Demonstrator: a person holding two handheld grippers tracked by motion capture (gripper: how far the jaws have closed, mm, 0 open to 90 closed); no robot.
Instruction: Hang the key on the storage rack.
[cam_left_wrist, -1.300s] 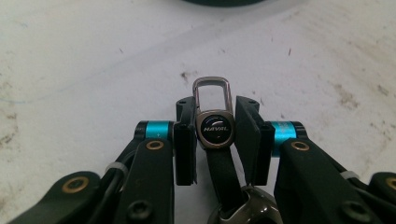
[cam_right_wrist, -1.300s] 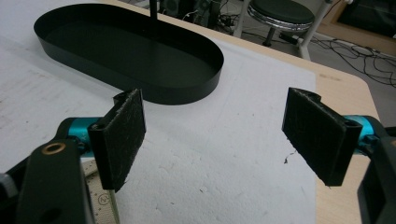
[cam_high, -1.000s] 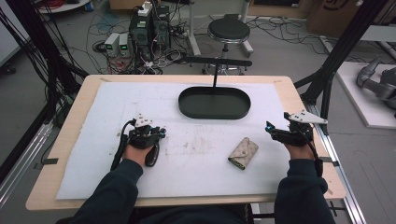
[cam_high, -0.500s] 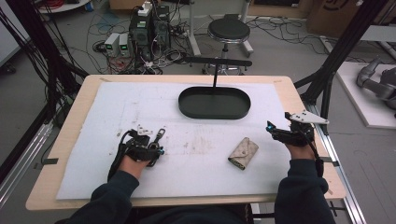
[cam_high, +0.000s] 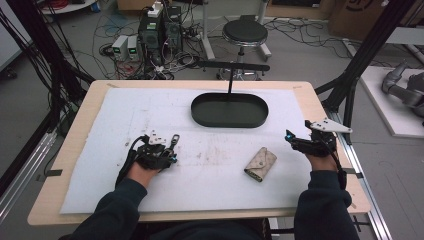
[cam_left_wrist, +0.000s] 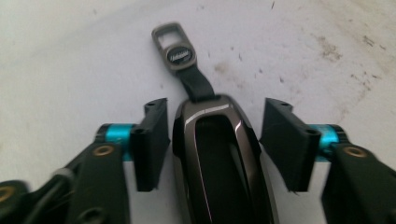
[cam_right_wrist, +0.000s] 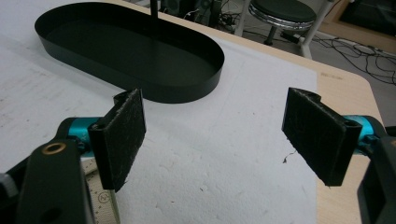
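Left gripper view: left tongs (cam_left_wrist: 212, 144) just opened — key fob (cam_left_wrist: 217, 158) lies between, untouched; right tongs (cam_right_wrist: 212, 140) wide, empty.

Black oval tray (cam_high: 229, 111), beige pouch (cam_high: 260, 163), round stool (cam_high: 245, 33) beyond the table (cam_high: 70, 150).

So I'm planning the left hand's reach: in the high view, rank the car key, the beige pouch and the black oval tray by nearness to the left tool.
1. Car key, lying between the open left tool tips.
2. Beige pouch, to its right.
3. Black oval tray, farther back and right.
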